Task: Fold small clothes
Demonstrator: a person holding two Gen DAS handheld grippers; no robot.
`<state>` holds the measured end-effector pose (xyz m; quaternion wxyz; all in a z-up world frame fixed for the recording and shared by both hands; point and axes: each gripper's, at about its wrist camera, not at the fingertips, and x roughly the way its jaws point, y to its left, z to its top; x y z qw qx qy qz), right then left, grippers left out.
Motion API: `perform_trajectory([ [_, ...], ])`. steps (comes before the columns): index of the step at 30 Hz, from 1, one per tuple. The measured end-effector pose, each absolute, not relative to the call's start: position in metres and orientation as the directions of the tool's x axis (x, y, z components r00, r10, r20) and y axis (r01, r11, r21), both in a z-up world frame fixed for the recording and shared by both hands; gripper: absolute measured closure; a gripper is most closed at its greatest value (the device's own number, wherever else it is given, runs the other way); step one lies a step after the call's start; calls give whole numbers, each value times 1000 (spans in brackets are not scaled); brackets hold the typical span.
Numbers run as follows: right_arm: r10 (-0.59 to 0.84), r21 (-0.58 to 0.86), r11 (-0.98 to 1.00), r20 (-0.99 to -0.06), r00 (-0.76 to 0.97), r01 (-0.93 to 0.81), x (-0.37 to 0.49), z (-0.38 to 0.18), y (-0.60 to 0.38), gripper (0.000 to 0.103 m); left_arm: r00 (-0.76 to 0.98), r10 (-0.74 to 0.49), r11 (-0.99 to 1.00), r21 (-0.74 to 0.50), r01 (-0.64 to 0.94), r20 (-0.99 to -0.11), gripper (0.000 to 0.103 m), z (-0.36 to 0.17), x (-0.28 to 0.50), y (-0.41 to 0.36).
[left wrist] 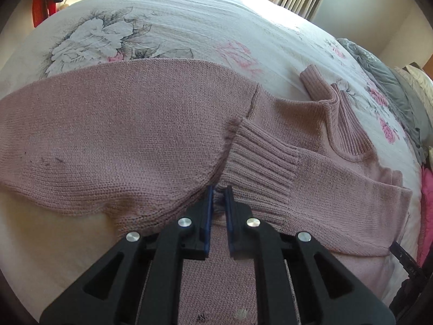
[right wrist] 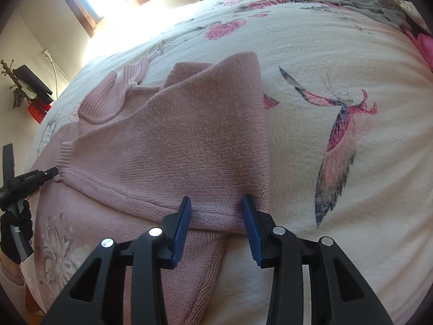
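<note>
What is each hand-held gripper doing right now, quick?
Left hand-held gripper: closed, pinching the pink knit sweater beside a ribbed cuff.
Right hand-held gripper: open, holding nothing, fingers over a folded sweater edge.

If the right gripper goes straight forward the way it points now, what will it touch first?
Most likely the folded sleeve of the pink sweater: the open right gripper already straddles its thick lower edge, so that knit lies directly ahead. Exact depth is unclear.

The sweater ran past the left edge of the left wrist view, its hem hidden under the gripper frame. In the right wrist view, a folded sleeve covered the sweater's front, and the gloved hand was cut off at the left edge.
</note>
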<state>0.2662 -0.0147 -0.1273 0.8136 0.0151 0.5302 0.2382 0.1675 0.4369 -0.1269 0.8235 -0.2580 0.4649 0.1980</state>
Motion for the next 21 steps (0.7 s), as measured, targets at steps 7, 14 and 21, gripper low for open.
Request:
perform_trajectory([
  [7,440,270,857,-825,353,-438,249,-87,12,61,581,29,824,-309,-475,-814,88,-85,172,415],
  [14,386,266,883,-880,277,-385,257,-129,28,61,452,-2,837,-249,-487,-892,89,-146,195,402],
  [21,380,259,888,-879,289,-380,253,-118,33,58,505,-29,829,-303,-470,-863,57,-129,171,409],
])
